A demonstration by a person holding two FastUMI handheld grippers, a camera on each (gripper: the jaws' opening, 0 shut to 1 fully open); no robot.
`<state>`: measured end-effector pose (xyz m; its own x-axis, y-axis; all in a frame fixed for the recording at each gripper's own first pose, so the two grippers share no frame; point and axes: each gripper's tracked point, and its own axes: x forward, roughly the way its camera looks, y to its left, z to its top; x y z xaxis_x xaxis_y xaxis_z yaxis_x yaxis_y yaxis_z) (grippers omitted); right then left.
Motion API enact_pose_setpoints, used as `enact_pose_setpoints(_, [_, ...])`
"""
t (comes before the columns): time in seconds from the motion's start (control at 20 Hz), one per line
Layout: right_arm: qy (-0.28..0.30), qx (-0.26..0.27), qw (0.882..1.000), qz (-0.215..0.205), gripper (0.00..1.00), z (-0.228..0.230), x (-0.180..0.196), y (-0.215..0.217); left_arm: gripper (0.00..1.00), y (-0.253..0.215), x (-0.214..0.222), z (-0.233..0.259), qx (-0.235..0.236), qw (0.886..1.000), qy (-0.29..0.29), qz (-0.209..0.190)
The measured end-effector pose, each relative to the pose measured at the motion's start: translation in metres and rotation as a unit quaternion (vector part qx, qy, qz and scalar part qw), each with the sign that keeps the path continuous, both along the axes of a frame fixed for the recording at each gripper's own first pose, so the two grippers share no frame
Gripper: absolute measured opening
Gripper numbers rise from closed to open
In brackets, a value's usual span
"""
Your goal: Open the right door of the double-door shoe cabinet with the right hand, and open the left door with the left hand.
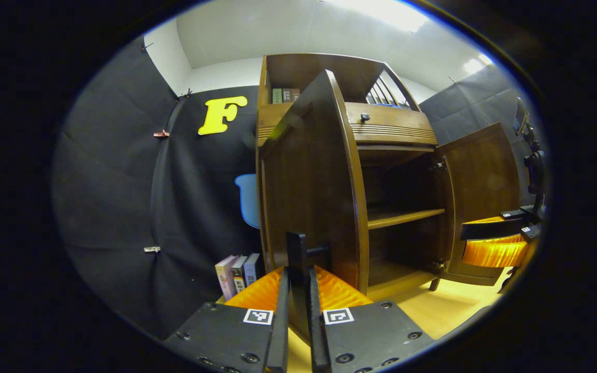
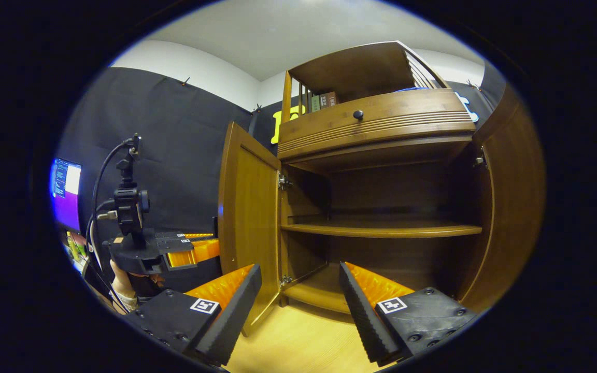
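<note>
Your left tongs are clamped on the left door's handle, fingers nearly together, the door edge-on straight ahead, upright, swung well out. Your right tongs are spread, gripping nothing, facing the cabinet's shelf; the right door stands open just beside them. Both doors look open, so releasing is likely next.

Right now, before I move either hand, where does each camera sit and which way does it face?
Left gripper view: rides the left gripper at the open left door, looking along its edge; own jaws closed on the door handle; the right gripper is far right by the right door.
Right gripper view: in front of the cabinet, facing its shelf; own jaws apart, holding nothing; a hand at lower left holds the left gripper.
Shared: both open doors, the shelf.
</note>
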<state>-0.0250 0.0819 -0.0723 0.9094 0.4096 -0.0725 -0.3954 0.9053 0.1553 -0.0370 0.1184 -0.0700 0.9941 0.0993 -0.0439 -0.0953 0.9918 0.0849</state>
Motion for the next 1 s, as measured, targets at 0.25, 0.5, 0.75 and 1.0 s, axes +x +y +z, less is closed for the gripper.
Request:
enact_pose_setpoints(0.25, [0.010, 0.004, 1.000, 0.007, 0.94, -0.006, -0.001, 0.010, 0.20, 0.023, -0.012, -0.002, 0.000, 1.000, -0.001, 0.028])
enact_pose_setpoints(0.5, [0.019, 0.005, 1.000, 0.007, 0.94, -0.010, 0.005, 0.020, 0.12, 0.035, -0.029, 0.008, -0.001, 0.998, -0.010, 0.061])
enact_pose_setpoints(0.75, [0.020, 0.010, 1.000, 0.009, 0.95, -0.007, -0.002, 0.026, 0.15, 0.040, -0.066, 0.014, -0.010, 0.997, -0.014, 0.070])
enact_pose_setpoints(1.0, [0.014, 0.005, 1.000, -0.005, 0.95, -0.002, -0.006, 0.019, 0.15, 0.008, -0.087, 0.034, -0.030, 0.998, -0.029, 0.035])
